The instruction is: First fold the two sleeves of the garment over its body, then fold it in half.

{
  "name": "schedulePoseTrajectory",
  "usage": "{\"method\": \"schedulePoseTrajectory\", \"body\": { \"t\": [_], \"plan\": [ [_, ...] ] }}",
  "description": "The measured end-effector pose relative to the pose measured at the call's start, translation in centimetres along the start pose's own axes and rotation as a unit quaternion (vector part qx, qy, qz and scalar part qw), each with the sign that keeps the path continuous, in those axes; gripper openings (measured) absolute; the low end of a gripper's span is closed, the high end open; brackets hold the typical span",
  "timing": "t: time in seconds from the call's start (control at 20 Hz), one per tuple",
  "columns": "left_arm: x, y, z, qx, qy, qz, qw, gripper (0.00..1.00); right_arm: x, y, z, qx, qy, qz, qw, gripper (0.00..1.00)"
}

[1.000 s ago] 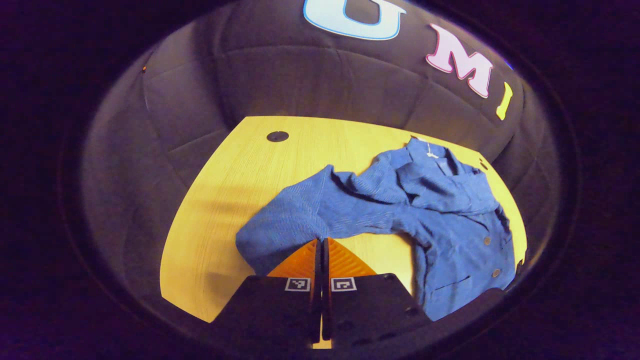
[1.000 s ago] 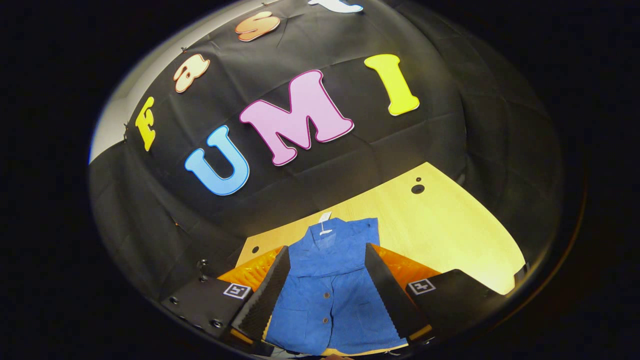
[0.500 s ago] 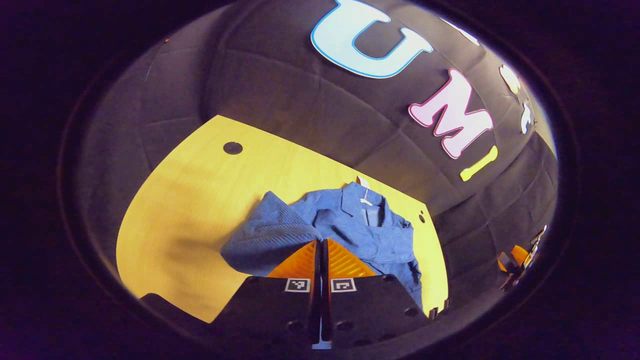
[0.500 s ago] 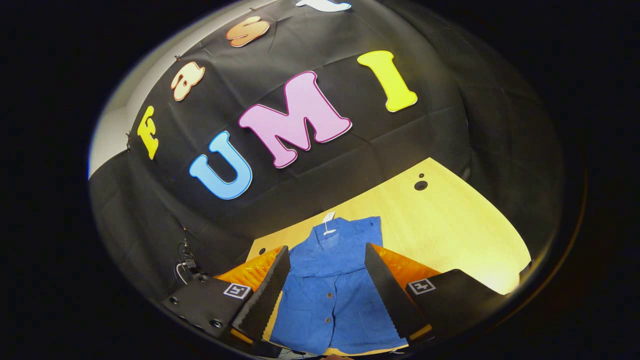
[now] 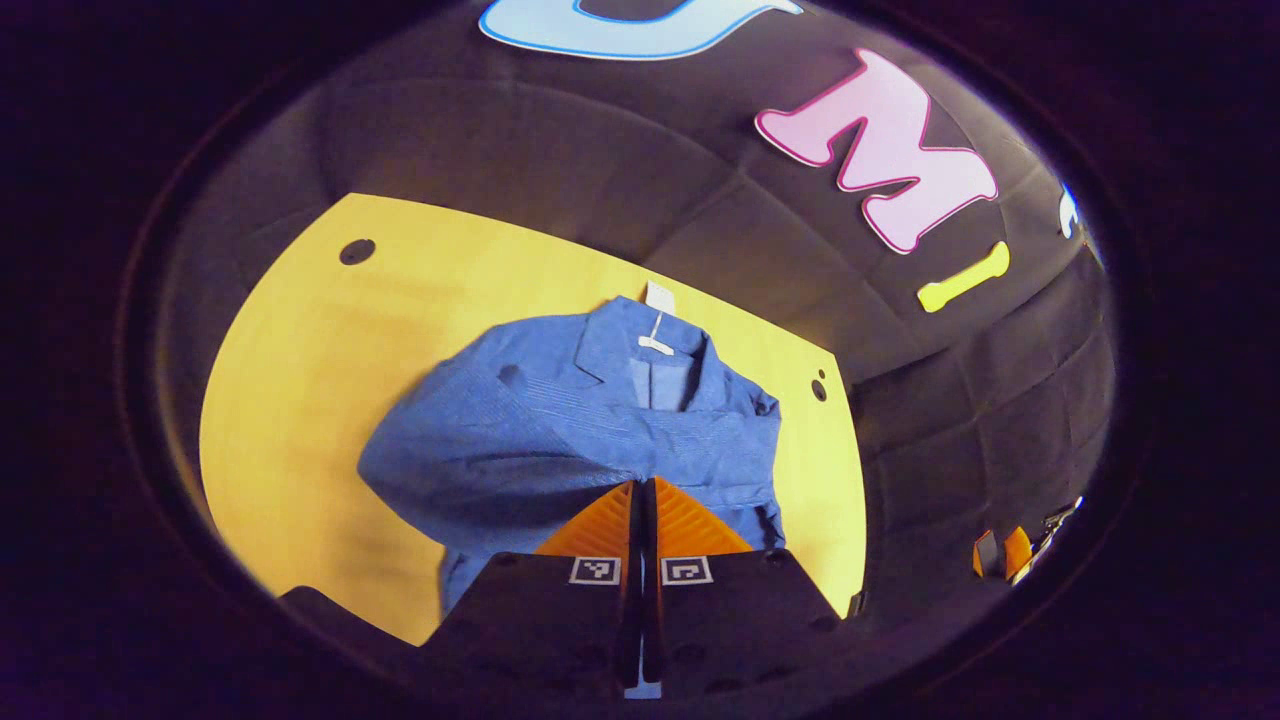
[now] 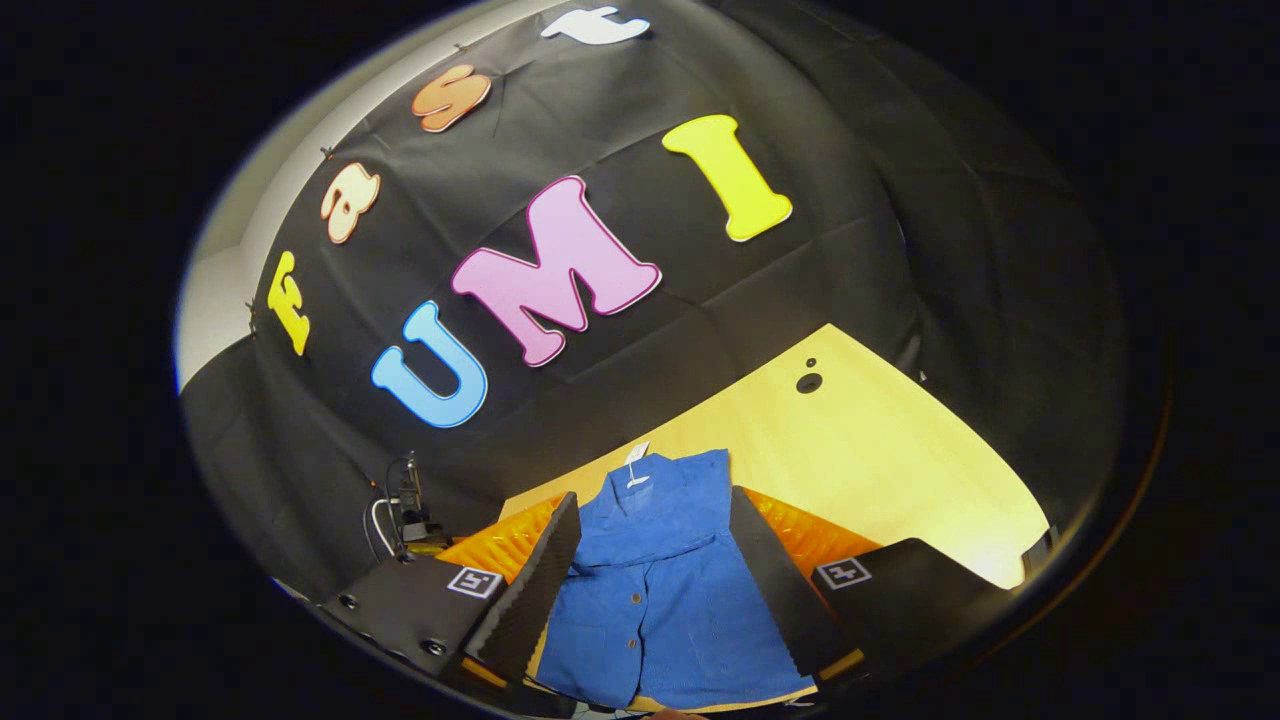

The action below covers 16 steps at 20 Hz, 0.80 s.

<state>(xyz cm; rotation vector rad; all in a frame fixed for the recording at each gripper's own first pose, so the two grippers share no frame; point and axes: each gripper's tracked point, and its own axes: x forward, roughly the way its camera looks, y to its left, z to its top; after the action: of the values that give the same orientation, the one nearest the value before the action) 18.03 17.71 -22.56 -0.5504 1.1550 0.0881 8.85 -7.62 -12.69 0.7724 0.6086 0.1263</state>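
The blue jacket (image 5: 610, 420) lies on the yellow wooden table (image 5: 300, 380), collar toward the far edge, with a white tag (image 5: 655, 320) at the neck. The left gripper (image 5: 640, 495) holds its jaws closed on the cuff end of the jacket's left sleeve (image 5: 470, 460), which arches from the left shoulder across the jacket's front. The step in hand is judged to be the first sleeve fold: the sleeve is raised over the body but not yet laid flat. The next move calls for lowering the cuff onto the chest, opening the jaws and withdrawing without dragging the cloth. In the right gripper view, the right gripper (image 6: 650, 590) hovers above the near part of the jacket with its jaws wide apart, gripping nothing; the buttoned front (image 6: 650, 610) shows between its fingers. The second sleeve fold and the fold in half are judged still to do. Compared with one second earlier, the sleeve has travelled from the bare table left of the garment to a position over the body, while the right gripper has kept nearly the same station with the same opening.
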Motion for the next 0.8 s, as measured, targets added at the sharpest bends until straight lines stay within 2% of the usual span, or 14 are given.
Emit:
{"method": "schedulePoseTrajectory", "body": {
  "t": [0.1, 0.4, 0.55, 0.7, 0.8],
  "plan": [
    [1.8, -2.6, 0.6, 0.017, 0.013, 0.003, 1.000, 0.00, -1.0, -1.4, 0.8, 0.003, -0.005, -0.008, 1.000, 0.98],
    [6.7, -10.4, 1.8, 0.029, 0.037, -0.034, 0.998, 0.00, -3.8, -4.3, 2.6, 0.017, -0.018, -0.026, 0.999, 0.98],
    [9.3, -12.3, 1.3, 0.052, 0.057, -0.028, 0.997, 0.00, -4.1, -5.6, 2.5, 0.018, -0.013, -0.034, 0.999, 0.98],
    [11.5, -13.2, 0.9, 0.052, 0.071, -0.021, 0.996, 0.00, -4.3, -5.9, 2.7, 0.020, -0.013, -0.038, 0.999, 0.98],
    [12.4, -14.0, 0.7, 0.052, 0.080, -0.033, 0.995, 0.00, -4.5, -6.0, 2.7, 0.020, -0.014, -0.040, 0.999, 0.98]
  ]
}}
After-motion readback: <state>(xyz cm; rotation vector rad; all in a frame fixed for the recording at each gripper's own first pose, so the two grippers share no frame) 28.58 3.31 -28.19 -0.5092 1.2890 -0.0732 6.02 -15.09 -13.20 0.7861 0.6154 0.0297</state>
